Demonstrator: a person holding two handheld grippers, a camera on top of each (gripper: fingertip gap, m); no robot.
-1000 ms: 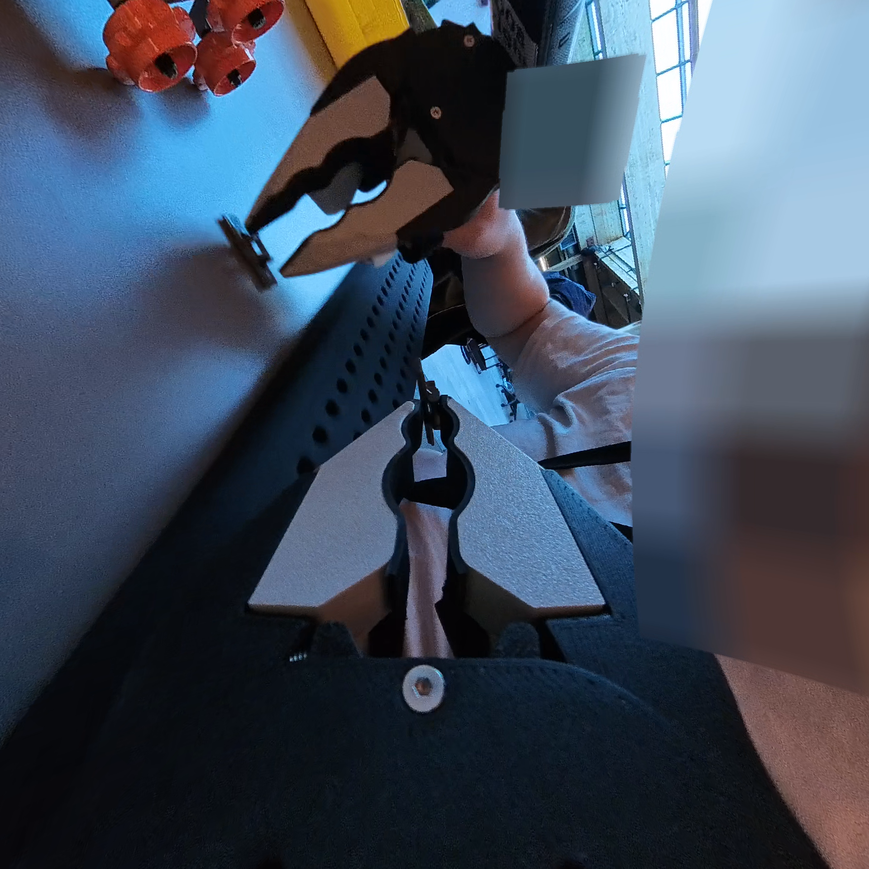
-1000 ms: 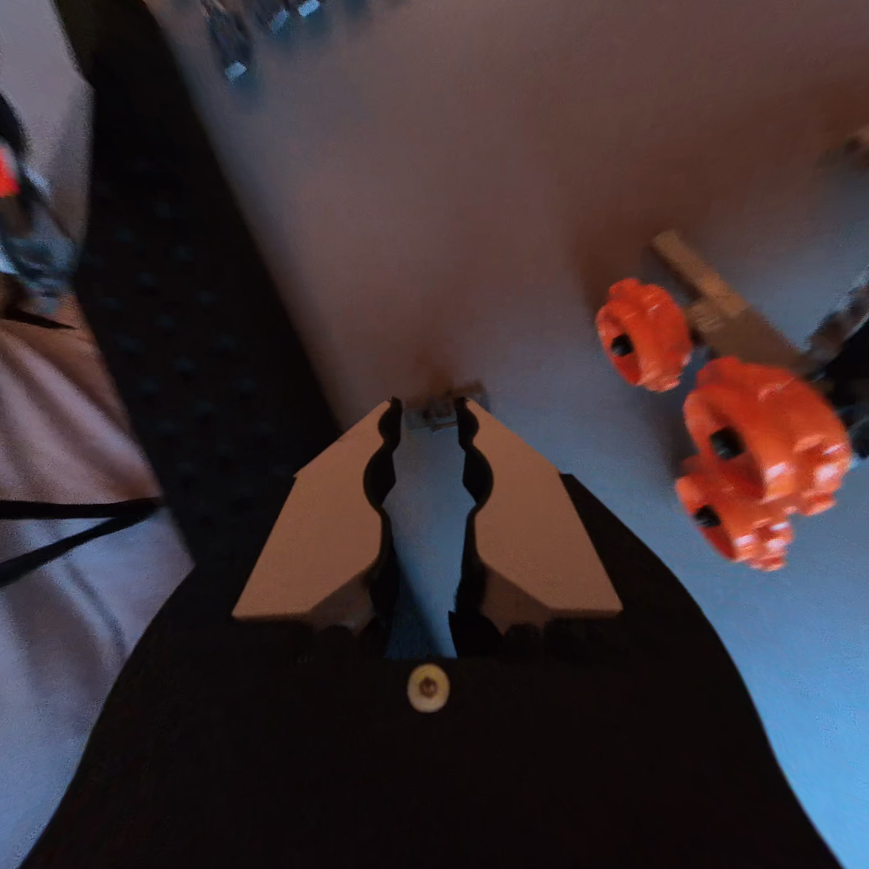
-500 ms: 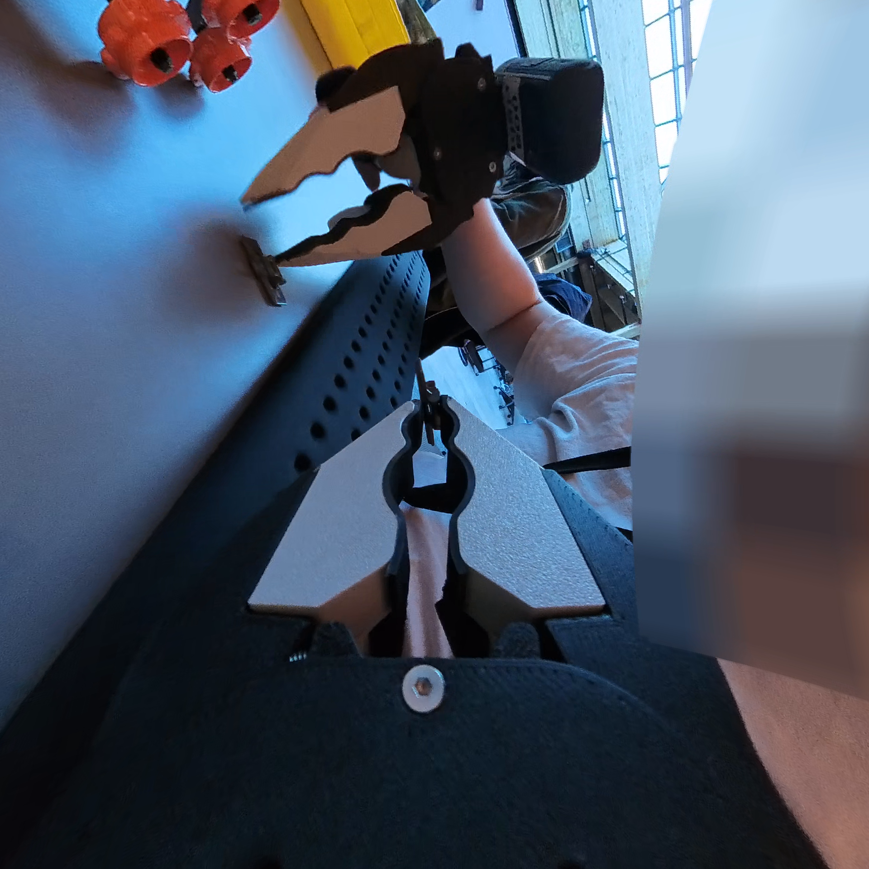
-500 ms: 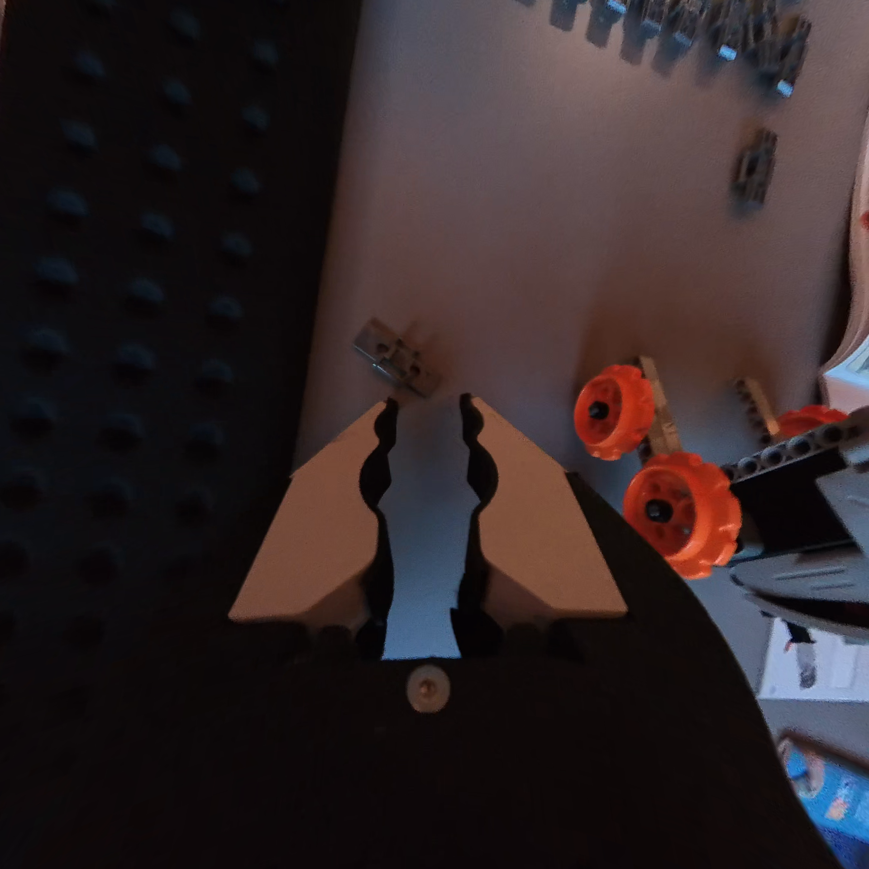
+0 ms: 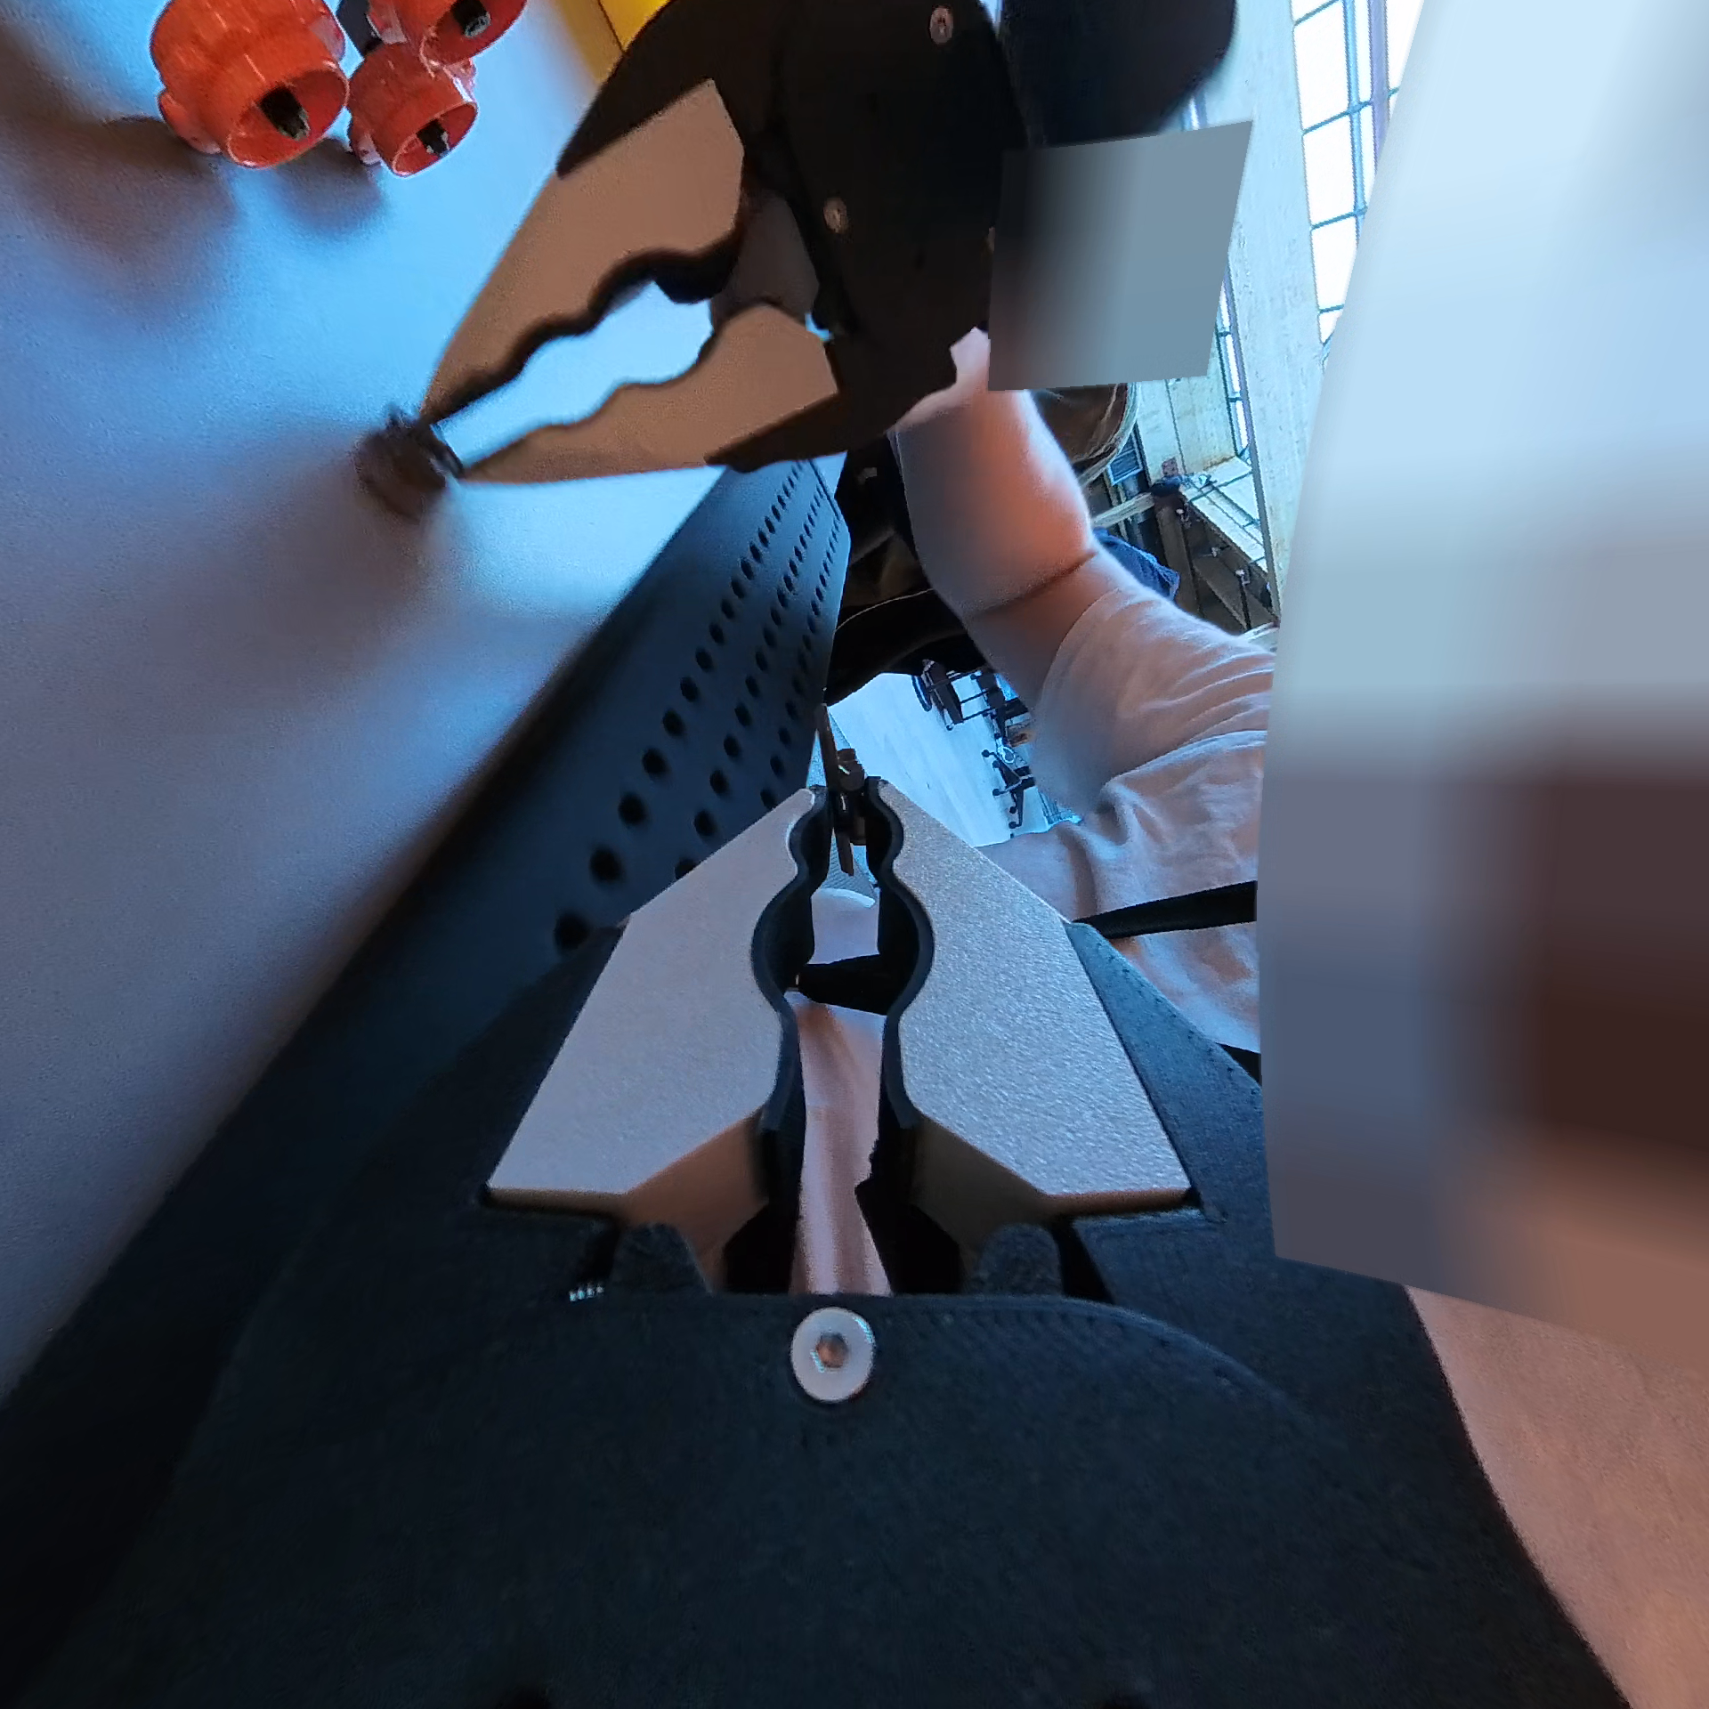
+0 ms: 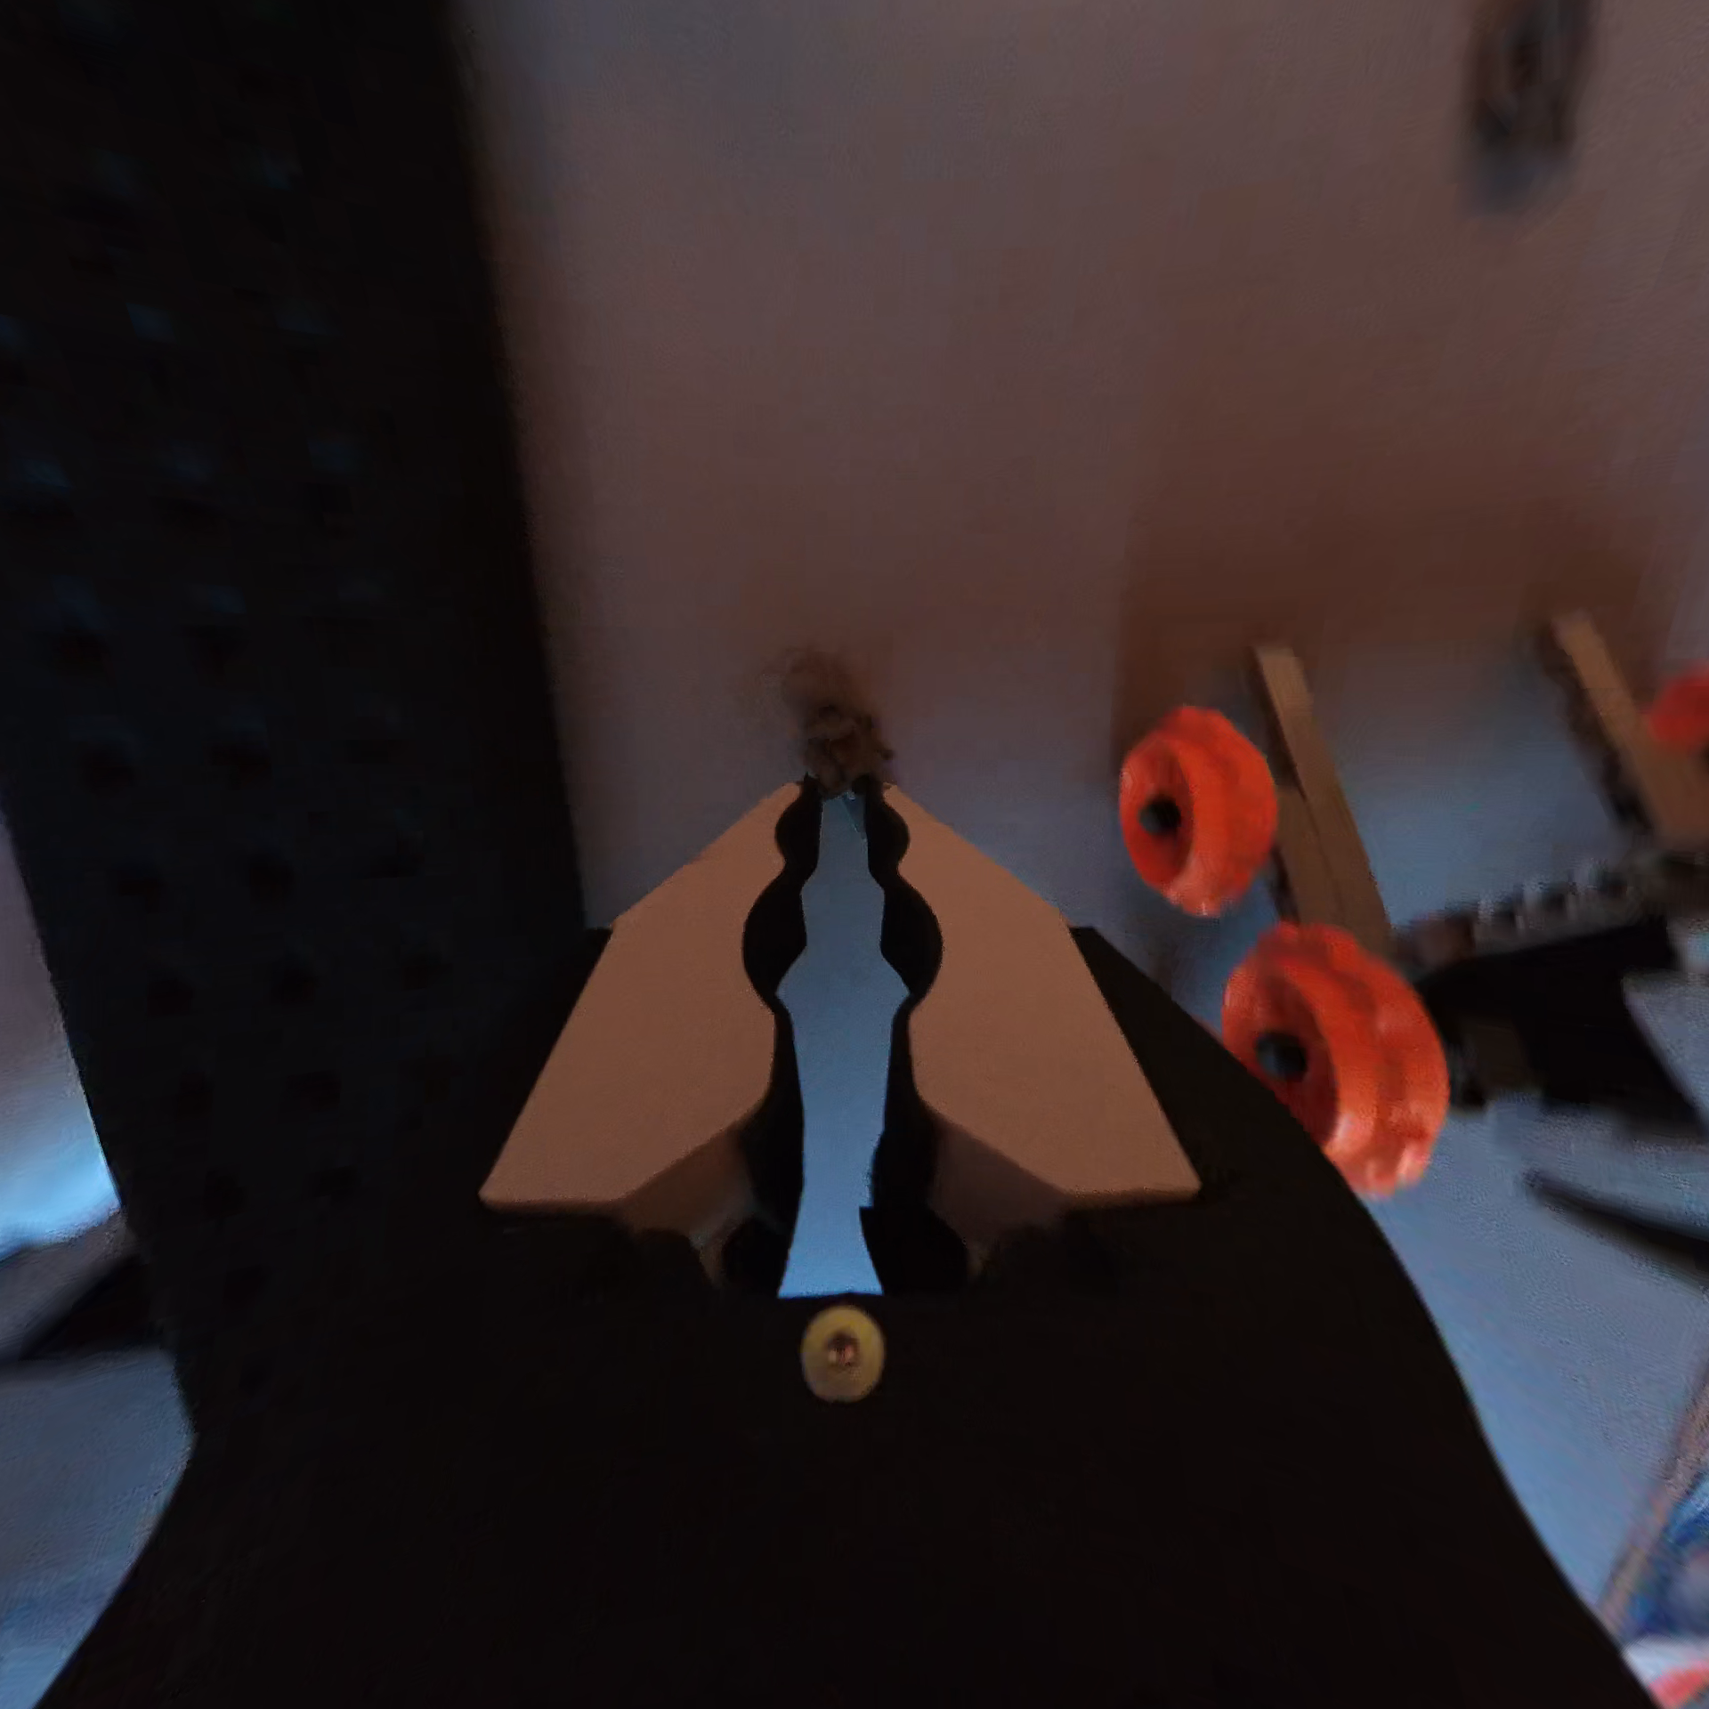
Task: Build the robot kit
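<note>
My left gripper point(image 5: 843, 806) is shut on a small thin dark pin point(image 5: 840, 758) that sticks out past its tips; it hangs off the table's edge. My right gripper point(image 6: 840, 788) has its jaws closed to a narrow gap on a small grey brick piece point(image 6: 837, 731) that lies on the pale tabletop point(image 6: 925, 370). The picture is blurred there. In the left wrist view the right gripper point(image 5: 439, 444) comes in from the upper right, and its tips pinch the same grey piece point(image 5: 399, 472).
Orange wheels point(image 6: 1193, 809) on a dark brick model point(image 6: 1572, 1017) stand right of the right gripper; they also show in the left wrist view point(image 5: 245, 88). A black perforated rail point(image 5: 703, 666) runs along the table's edge. A person's arm point(image 5: 989, 518) holds the right gripper.
The right gripper, open beside the grey piece half a second ago, has come back over it and closed its tips on it. The left gripper has stayed still with its pin.
</note>
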